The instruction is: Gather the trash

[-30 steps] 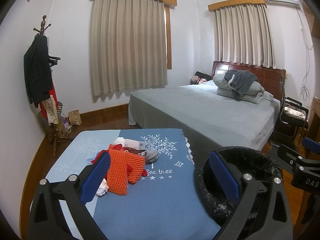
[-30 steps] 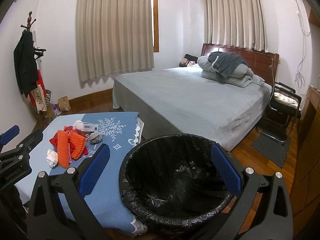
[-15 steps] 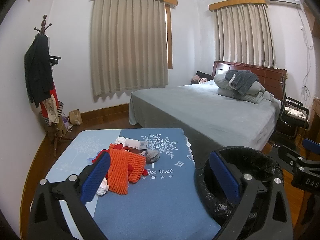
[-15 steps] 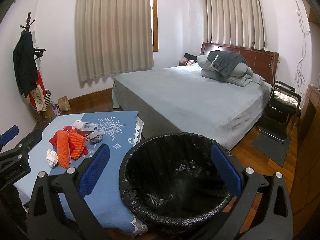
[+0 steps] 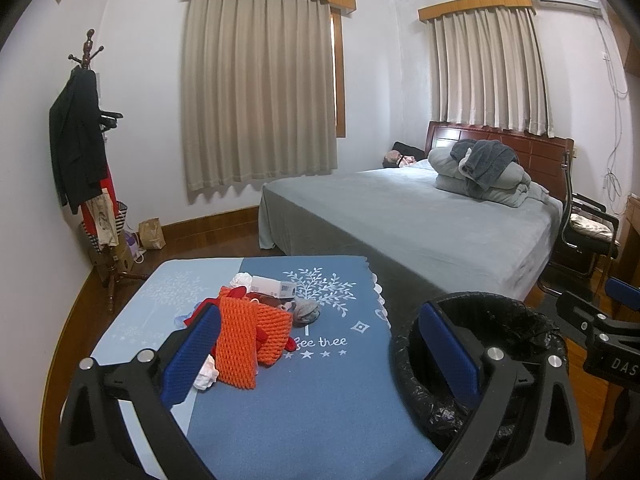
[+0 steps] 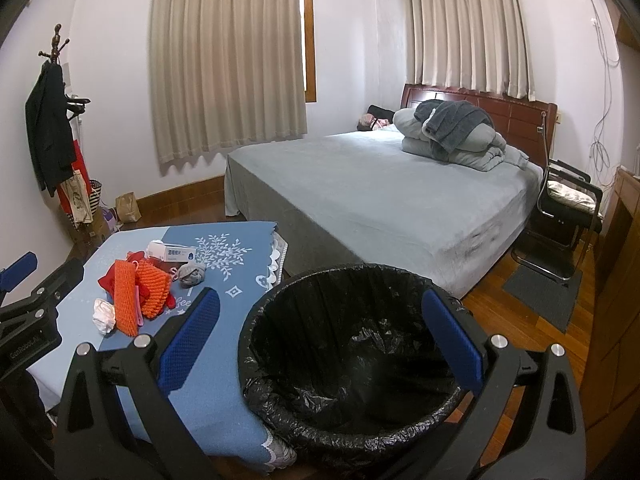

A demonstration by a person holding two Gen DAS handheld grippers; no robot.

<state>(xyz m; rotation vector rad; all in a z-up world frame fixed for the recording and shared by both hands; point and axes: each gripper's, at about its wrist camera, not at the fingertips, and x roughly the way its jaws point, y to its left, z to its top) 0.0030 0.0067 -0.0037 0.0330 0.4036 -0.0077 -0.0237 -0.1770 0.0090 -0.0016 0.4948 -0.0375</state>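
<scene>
Crowding the table (image 5: pixel 328 396), orange nets (image 5: pixel 252 336), box (image 5: pixel 274 286), bin (image 6: pixel 352 360) alongside

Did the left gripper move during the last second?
Yes, slightly: in the left wrist view the trash pile on the table shifted a little right, so the left gripper turned slightly left.

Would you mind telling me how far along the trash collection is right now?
Nothing looks done: the bin shows only its black liner. Nothing is in hand; the left gripper and right gripper are open and empty. The trash pile on the table remains to collect.
</scene>
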